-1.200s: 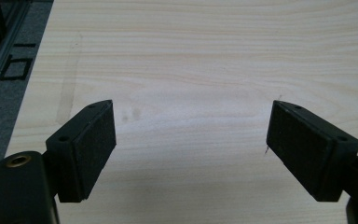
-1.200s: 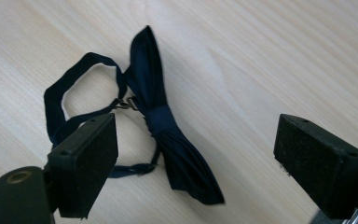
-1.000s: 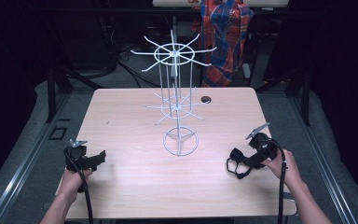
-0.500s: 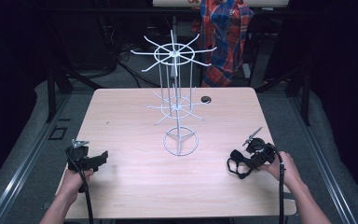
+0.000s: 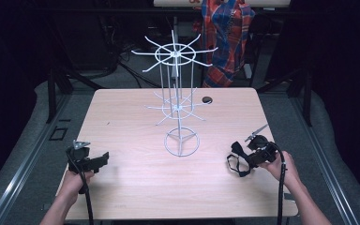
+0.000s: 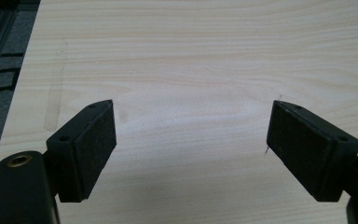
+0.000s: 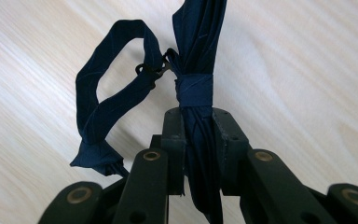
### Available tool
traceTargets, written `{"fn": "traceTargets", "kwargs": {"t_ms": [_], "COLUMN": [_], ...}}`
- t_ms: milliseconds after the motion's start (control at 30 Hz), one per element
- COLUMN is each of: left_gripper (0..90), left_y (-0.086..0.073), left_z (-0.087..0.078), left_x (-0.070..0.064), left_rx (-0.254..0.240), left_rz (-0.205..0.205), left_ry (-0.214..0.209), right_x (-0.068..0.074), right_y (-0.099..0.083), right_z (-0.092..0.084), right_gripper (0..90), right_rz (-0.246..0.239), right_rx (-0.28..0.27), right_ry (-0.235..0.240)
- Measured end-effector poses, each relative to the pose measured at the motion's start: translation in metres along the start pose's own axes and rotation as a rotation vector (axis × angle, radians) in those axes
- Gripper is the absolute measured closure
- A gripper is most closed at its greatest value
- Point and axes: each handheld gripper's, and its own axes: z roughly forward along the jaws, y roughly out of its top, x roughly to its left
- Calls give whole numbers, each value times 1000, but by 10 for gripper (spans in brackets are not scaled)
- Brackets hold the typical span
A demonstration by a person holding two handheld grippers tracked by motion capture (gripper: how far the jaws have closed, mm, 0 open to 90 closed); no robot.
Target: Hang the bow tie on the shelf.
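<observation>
While the right gripper [image 7: 198, 140] pinches the navy bow tie [image 7: 193, 74] low at the table's [image 5: 136, 187] near right, its jaws just closed on one wing only. Loose strap [image 7: 114, 93] could snag, probably on the wire rack [image 5: 178, 103]. Left gripper [image 6: 191, 140] spread, idle, near left.

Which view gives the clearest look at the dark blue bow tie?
The right gripper view: the bow tie hangs close up, pinched between the right gripper jaws, strap loop and hook clear. The high view shows it small and dark.
</observation>
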Motion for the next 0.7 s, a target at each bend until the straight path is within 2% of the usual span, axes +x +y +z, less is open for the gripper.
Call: {"fn": "traceTargets", "kwargs": {"t_ms": [200, 267, 600, 700], "left_gripper": [159, 159, 160, 159], "left_y": [-2, -2, -3, -2], "left_z": [-4, -4, -3, -2], "left_x": [3, 3, 0, -2], "left_rx": [-13, -11, -2, 0], "left_rz": [-8, -2, 20, 33], "left_ry": [7, 6, 5, 6], "right_x": [4, 5, 9, 10], "right_y": [8, 9, 16, 17], "right_z": [-9, -11, -21, -23], "right_gripper": [769, 769, 767, 767], "right_rz": [13, 8, 55, 53], "right_rx": [-64, -66, -155, -165], "right_ry": [10, 16, 48, 34]}}
